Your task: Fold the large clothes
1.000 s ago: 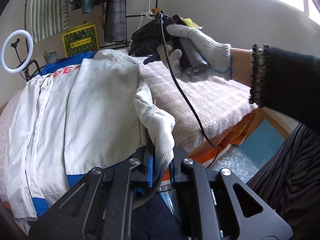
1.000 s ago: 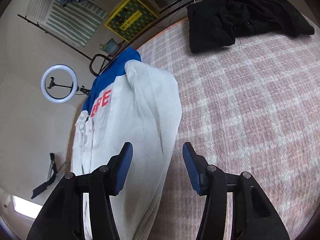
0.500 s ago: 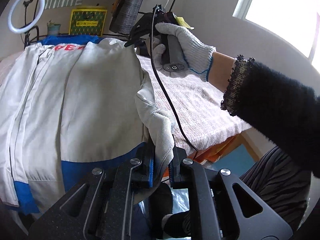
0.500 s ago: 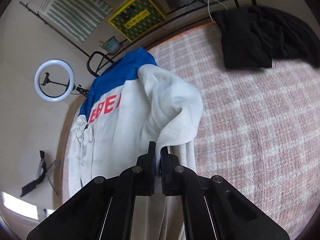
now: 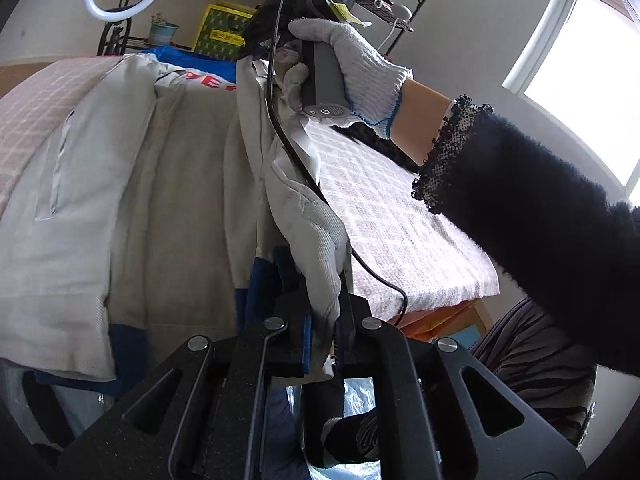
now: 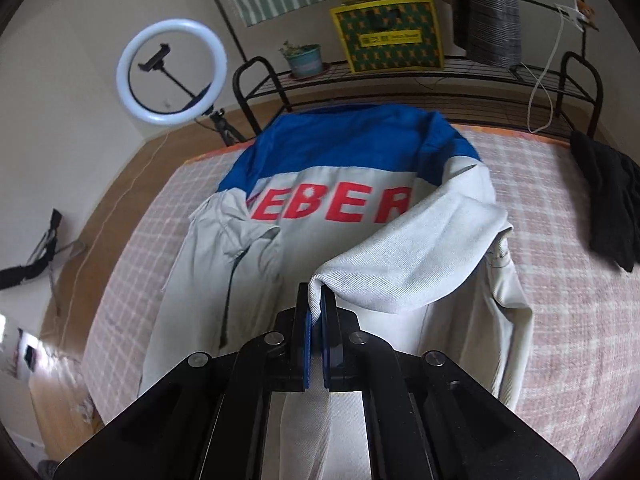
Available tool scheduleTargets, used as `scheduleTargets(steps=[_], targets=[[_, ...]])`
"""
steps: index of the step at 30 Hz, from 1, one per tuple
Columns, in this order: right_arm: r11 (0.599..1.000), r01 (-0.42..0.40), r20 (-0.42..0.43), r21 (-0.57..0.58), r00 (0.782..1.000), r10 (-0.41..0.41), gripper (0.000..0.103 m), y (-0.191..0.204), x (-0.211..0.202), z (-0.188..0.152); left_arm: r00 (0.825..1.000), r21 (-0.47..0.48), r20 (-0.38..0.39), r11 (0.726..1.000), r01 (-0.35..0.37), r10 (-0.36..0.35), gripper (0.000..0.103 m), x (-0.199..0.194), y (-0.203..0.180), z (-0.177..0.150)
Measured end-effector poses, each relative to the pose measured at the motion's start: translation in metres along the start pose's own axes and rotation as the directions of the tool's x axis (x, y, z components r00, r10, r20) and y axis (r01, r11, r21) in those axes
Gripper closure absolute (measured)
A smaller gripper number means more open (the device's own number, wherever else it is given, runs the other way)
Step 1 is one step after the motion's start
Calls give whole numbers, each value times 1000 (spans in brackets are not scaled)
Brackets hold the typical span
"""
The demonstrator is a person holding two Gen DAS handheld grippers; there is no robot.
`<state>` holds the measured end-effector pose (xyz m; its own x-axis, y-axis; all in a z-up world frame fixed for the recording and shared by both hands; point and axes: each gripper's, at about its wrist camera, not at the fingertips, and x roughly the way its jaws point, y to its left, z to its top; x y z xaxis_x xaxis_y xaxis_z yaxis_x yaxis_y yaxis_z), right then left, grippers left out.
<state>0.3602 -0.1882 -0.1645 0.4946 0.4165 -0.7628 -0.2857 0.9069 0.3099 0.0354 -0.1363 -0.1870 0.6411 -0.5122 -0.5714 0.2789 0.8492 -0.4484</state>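
A large white jacket (image 6: 360, 240) with a blue yoke and red letters lies back-up on the pink checked bed (image 6: 580, 320). My right gripper (image 6: 316, 312) is shut on a fold of its right sleeve and holds it lifted over the jacket's back. My left gripper (image 5: 320, 320) is shut on the lower end of the same white sleeve (image 5: 316, 232), near the bed's front edge. In the left wrist view the gloved hand (image 5: 352, 68) holds the right gripper above the jacket (image 5: 120, 200).
A black garment (image 6: 612, 204) lies at the bed's far right. Behind the bed stand a ring light (image 6: 172, 70), a metal rack (image 6: 400, 76) with a yellow box and a plant pot. The person's dark-sleeved arm (image 5: 520, 208) crosses the right side.
My right gripper closed on the sleeve fold, then lifted and carried it left over the jacket's back. My left gripper kept its hold and swung left with the sleeve end.
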Motion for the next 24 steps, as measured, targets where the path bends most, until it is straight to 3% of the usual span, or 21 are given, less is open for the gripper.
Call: scheduleTargets(steps=[10,15,16,19,21,23,24], targets=[[993,-1,-138,-116,990,-15,100,62,75,-14,997,-65,-54,996,-57,53,99,-4,32,-14],[991,-47,-237,-128,971,15,87,62,81,-23,995,-42,-85,998,-52,49,98,-14,32,-14],[990,-67,-240,-123,970,36,82,61,73,-22,994,-25,-92,998,-56,53,94,-20,31,-14],[981,-148,-236,-122,965,116,81,57,40,-22,995,-5,-88,999,-49,48,89,-47,32,-15],[970,-199,-222,-139,961,166,81,54,13,-23,996,-2,-70,999,-49,49,79,-68,33,-15],[972,-172,-178,-162,974,143,69,46,-13,-20,999,-50,-35,998,-39,37,50,-84,38,-8],[975,-162,-158,-152,978,138,64,39,-22,-17,1000,-81,-19,997,-22,21,48,-86,42,-2]])
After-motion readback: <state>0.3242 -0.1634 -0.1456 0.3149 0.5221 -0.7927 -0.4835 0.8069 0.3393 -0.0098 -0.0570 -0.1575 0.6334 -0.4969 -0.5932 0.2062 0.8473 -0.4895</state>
